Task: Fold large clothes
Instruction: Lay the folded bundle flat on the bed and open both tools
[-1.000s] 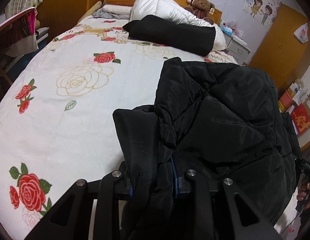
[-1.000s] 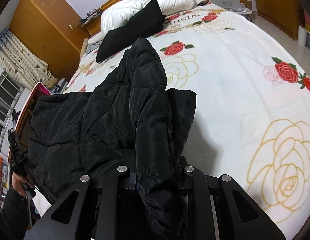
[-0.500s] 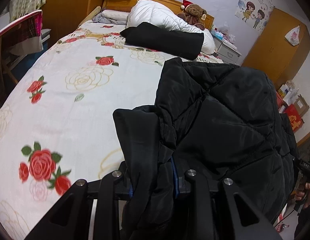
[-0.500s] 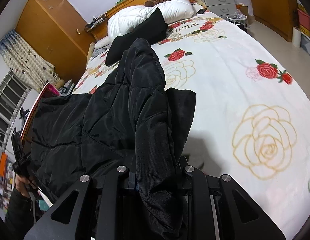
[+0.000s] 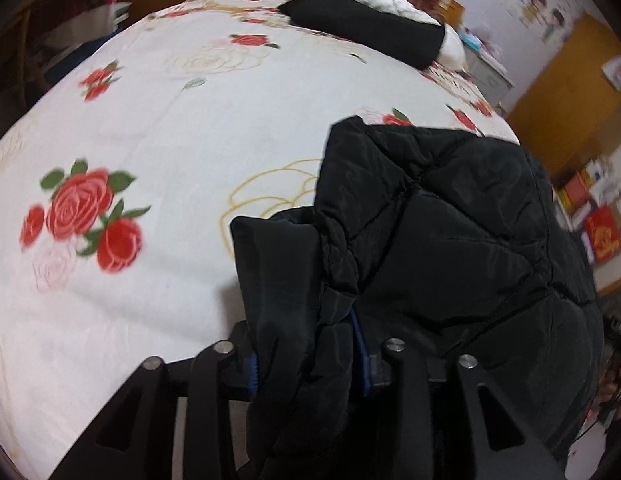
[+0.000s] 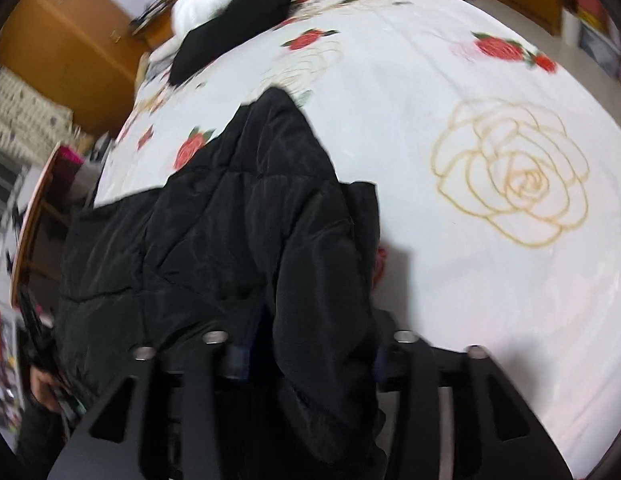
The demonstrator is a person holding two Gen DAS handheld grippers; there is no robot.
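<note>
Now the black jacket (image 5: pixel 450 240) hangs over the near edge of the bed (image 5: pixel 190 120), its folds running between the opening jaws of both the left gripper (image 5: pixel 306 364) and the right gripper (image 6: pixel 306 356).

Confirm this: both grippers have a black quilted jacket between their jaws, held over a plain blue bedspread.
Wrong on the bedspread. The black quilted jacket is between both sets of opening jaws, but the bedspread is white with red and gold roses, as the left wrist view shows.
</note>
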